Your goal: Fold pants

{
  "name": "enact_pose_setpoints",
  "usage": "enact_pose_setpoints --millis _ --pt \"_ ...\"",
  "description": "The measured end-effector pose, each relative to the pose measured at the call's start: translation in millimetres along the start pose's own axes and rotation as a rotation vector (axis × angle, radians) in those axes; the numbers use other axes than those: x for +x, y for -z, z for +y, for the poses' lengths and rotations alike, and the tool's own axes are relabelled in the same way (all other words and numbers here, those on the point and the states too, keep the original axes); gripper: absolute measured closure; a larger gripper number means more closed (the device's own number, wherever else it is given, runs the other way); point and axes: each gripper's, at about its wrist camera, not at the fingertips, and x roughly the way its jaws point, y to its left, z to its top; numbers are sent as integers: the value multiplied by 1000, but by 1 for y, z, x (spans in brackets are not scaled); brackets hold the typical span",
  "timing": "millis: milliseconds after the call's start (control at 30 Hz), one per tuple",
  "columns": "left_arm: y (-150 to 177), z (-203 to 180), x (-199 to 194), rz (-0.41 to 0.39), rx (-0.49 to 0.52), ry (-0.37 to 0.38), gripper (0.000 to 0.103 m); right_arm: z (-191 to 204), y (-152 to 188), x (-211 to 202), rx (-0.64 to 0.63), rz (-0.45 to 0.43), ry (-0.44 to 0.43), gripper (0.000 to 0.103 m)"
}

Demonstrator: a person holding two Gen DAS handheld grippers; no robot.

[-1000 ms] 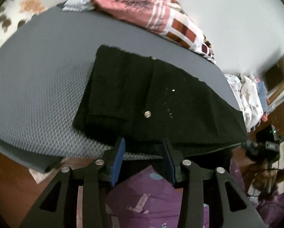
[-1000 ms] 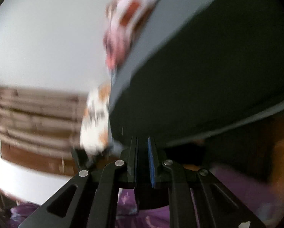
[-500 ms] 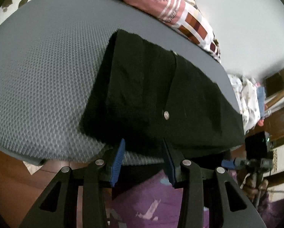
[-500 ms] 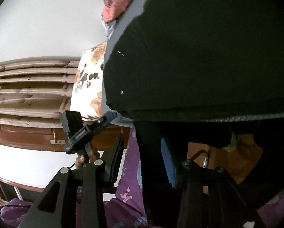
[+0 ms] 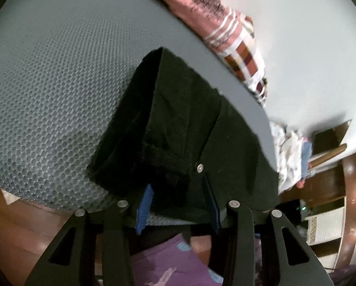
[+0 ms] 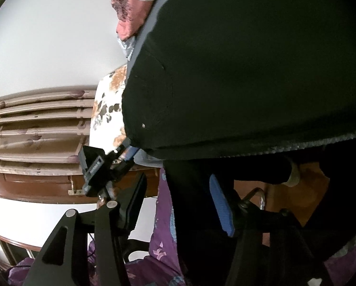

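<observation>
While your left gripper (image 5: 178,197) sits at the bottom of the frame, its jaws part open around the waistband edge of the black pants (image 5: 185,124) on the grey mat (image 5: 49,83), your right gripper (image 6: 178,202) has just been opening, a hanging leg between its pads. Close shallow and, I'd judge, the fabric slips free.

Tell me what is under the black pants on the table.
The black pants lie on a grey textured mat, which shows bare around them. One part hangs over the near edge. Whatever sits directly beneath the cloth is covered.
</observation>
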Motion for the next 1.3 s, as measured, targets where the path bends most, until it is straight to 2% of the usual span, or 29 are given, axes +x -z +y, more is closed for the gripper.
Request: enact_pose_setpoints --millis 33,67,100,200,467,667,833,900,933,967,1033,1133,1233,1300 --pt "1 -4 -1 -11 24 -11 62 -1 0 1 1 1 1 49" --pt "2 -10 -1 -18 67 -55 72 -1 1 1 0 -1 1 49" --pt "3 -15 2 -11 108 -121 78 0 0 1 -2 -5 -1 49" --pt "6 -13 7 2 110 -171 86 0 -1 1 -4 -21 -11 49" --pt "12 -33 -25 -81 63 -146 90 -3 -4 5 50 -36 -95 49" --pt "11 -32 -34 -84 21 -114 90 -11 -14 22 125 -22 -152 45" --pt "11 -29 -32 -79 -9 -105 90 -11 -26 34 158 -65 -167 46" --pt "12 -26 -33 -79 -13 -108 90 -10 -29 37 154 -88 -181 68" --pt "12 -26 -33 -76 -13 -110 90 -8 -31 40 140 -90 -157 86" --pt "12 -25 -32 -73 -15 -111 90 -8 -31 43 140 -87 -136 92" --pt "12 -23 -30 -68 -18 -123 90 -9 -31 45 142 -101 -131 95" --pt "13 -22 -27 -60 -13 -159 90 8 -25 41 43 -115 -71 96" --pt "16 -19 -20 -41 8 -211 90 15 -19 40 20 -88 -63 96" --pt "18 -17 -10 -34 54 -262 90 11 -20 46 10 -71 -27 96"
